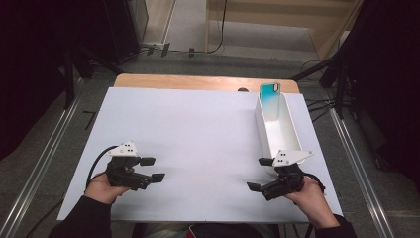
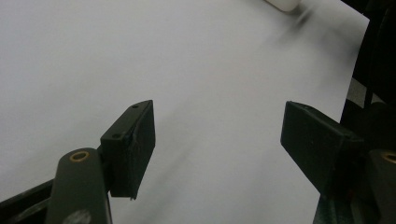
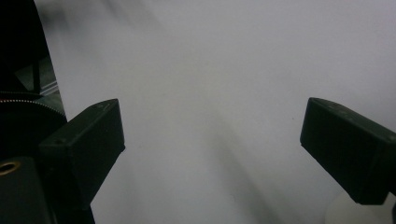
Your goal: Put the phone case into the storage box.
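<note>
My left gripper (image 1: 152,169) rests near the front left of the white table (image 1: 188,134), jaws pointing right and open with nothing between them. In the left gripper view the left gripper (image 2: 219,140) shows two black pads apart over bare white surface. At the front right my right gripper (image 1: 260,174) points left, also open and holding nothing; the right gripper (image 3: 212,144) view has its jaws wide over the white sheet. A long white tray (image 1: 277,130) lies at the right, with a teal phone case (image 1: 270,92) standing upright at its far end.
A wooden strip (image 1: 198,82) edges the table's far side. Metal rails (image 1: 44,158) run along both sides on the floor. Dark stands and cables (image 1: 341,84) sit at the right and left back. The tray's near end lies just behind the right gripper.
</note>
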Motion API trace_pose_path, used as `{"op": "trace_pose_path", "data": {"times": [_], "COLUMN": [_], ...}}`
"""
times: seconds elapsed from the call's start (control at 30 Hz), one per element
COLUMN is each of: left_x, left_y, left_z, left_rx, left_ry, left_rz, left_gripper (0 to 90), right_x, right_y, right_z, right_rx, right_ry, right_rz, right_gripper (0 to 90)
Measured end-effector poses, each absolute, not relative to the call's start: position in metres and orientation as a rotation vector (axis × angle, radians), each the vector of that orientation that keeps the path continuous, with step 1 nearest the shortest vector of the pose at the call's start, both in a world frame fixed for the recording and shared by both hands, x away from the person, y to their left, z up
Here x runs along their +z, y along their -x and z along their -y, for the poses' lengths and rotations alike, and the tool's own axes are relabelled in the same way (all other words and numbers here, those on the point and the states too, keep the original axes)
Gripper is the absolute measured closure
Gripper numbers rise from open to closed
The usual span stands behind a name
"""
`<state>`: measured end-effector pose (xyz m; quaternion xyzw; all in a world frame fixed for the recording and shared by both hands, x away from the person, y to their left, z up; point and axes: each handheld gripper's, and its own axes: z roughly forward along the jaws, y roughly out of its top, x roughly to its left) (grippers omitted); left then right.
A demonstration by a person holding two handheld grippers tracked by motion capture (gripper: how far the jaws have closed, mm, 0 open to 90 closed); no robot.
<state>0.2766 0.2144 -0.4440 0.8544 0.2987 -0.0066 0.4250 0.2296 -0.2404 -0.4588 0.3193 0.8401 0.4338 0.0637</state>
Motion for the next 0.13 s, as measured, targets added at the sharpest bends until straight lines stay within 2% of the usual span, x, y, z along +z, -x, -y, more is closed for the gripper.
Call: {"op": "trace_pose_path", "data": {"times": [0.13], "left_x": [-0.4439], "left_y": [-0.2767], "left_z": [-0.2142], "left_rx": [-0.016], "left_ry": [-2.136], "left_rz": [-0.745], "left_gripper": [25.8], "right_x": [-0.4591], "right_y": [-0.2298], "right_z": [0.241], "right_rx": [1.312], "right_ry": [-0.969], "right_rz": [-2.534], "right_gripper": [5.1]}}
